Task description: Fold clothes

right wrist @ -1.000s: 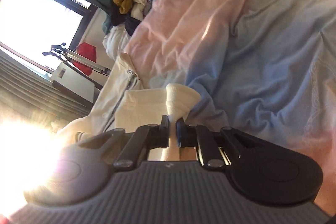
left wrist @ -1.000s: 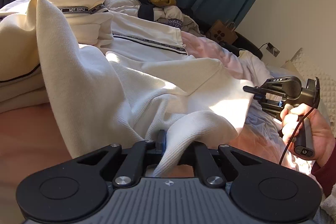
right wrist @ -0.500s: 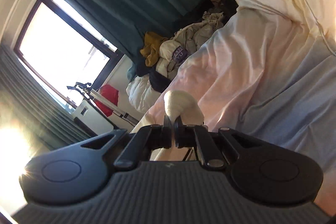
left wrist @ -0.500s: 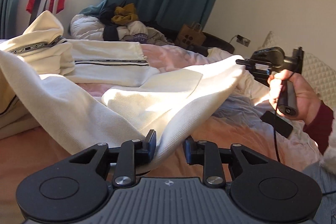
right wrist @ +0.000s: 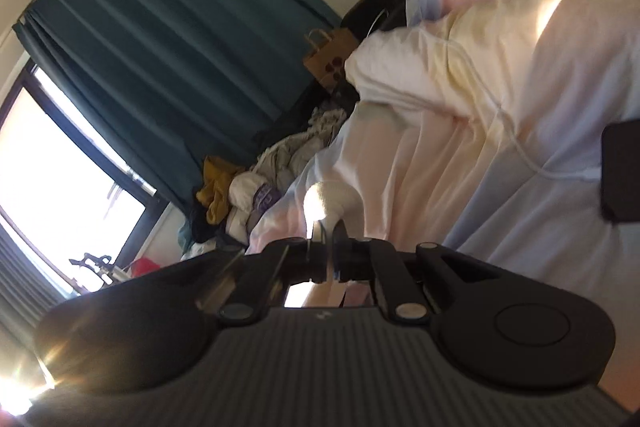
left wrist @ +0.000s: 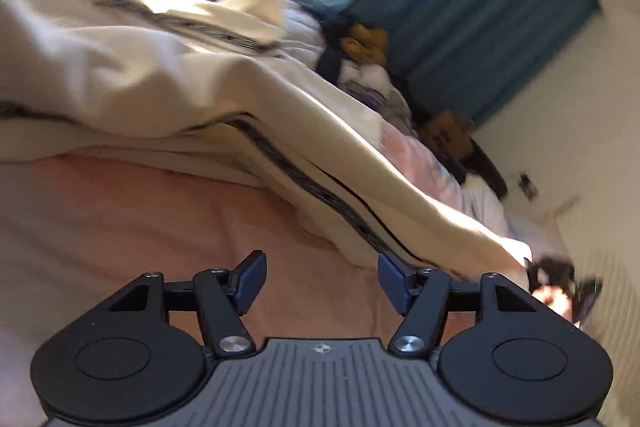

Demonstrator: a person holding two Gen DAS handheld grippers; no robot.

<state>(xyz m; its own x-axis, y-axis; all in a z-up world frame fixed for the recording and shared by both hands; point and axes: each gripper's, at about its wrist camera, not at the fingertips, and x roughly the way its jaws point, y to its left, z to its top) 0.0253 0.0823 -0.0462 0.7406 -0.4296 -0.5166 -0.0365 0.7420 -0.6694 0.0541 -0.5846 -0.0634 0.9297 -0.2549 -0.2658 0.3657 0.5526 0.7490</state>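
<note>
Cream garment [left wrist: 280,131]: lay across the pink bed [left wrist: 132,223], ahead of and above the left hand-held gripper [left wrist: 320,281], long axis running from upper left down to lower right.
Left hand-held gripper: jaws opening, nothing between them, cloth just beyond the right pad.
Right hand-held gripper [right wrist: 329,247]: clamped together on a cream corner [right wrist: 334,197] of the garment.
Nearer hand: right, already on the cloth.
Obscured: left view motion-blurred; far end of garment and right hand [left wrist: 554,297] hard to make out; sun glare in right view.
</note>
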